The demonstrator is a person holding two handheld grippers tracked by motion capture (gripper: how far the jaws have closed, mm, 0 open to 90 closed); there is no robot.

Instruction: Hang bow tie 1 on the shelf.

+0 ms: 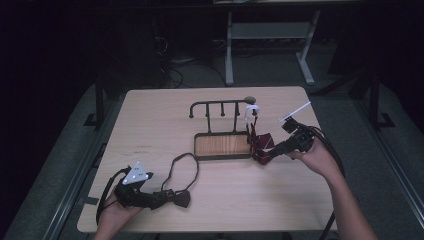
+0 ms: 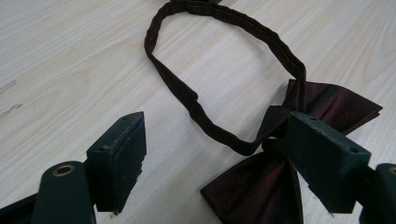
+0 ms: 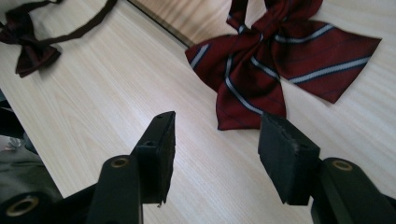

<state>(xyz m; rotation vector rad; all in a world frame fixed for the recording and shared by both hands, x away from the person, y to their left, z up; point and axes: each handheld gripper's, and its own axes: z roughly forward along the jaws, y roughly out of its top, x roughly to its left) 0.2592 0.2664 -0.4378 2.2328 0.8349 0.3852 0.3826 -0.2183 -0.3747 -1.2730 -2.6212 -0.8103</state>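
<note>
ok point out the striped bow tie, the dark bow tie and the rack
striped bow tie [image 3: 261, 70], right gripper view, on its striped red cloth below the knot
dark bow tie [image 2: 261, 191], left gripper view, on its lower wing
rack [image 1: 222, 102], high view, on the top bar

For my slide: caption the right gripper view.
Open right gripper above the table, facing a striped red bow tie.

Striped red bow tie [image 3: 275, 60] flat, just ahead of right tool [image 3: 215, 140]; dark bow tie [image 2: 280, 154] by left tool [image 2: 215, 158], strap looped.
</note>
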